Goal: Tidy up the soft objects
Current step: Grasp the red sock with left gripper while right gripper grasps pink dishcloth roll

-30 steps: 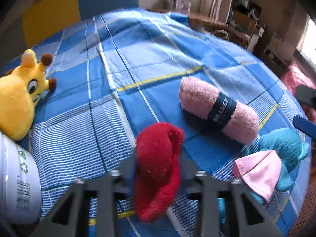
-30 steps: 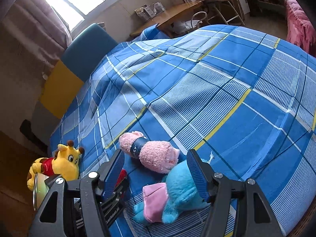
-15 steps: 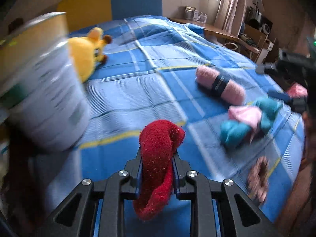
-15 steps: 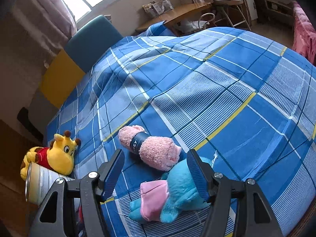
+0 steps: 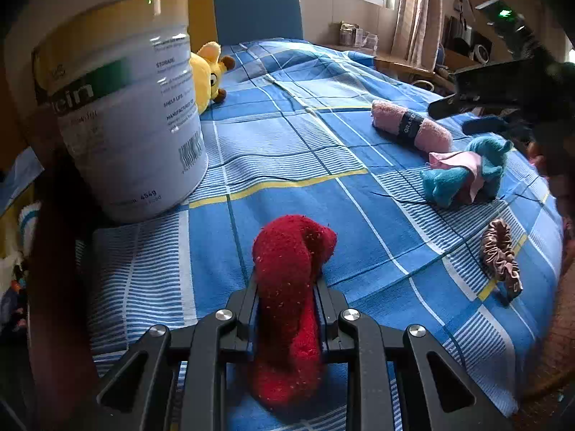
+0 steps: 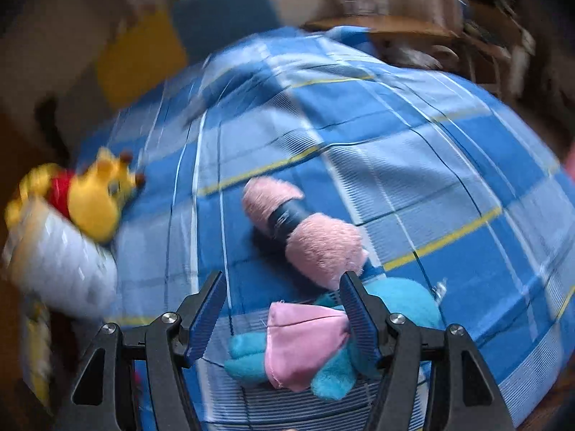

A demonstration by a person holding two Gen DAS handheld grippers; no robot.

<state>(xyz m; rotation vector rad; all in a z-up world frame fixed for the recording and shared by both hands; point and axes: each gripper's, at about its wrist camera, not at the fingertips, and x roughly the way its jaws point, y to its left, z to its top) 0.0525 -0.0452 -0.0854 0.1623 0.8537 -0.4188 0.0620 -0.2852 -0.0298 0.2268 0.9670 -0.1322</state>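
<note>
1. My left claw (image 5: 285, 309) is clamped on the red sock (image 5: 289, 287), held above the bed (image 5: 287, 143) beside the tin can (image 5: 118, 104).
2. My right claw (image 6: 284, 310) is spread apart over the blue plush toy (image 6: 406, 301); no contact visible.

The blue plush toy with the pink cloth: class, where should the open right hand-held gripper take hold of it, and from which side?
Grip the blue plush toy across its rounded body, just beyond the pink cloth, coming down from above. It lies flat on the bedspread, already between the open fingers of the right hand-held gripper. The body looks thickest there; the cloth is probably loose.
</note>
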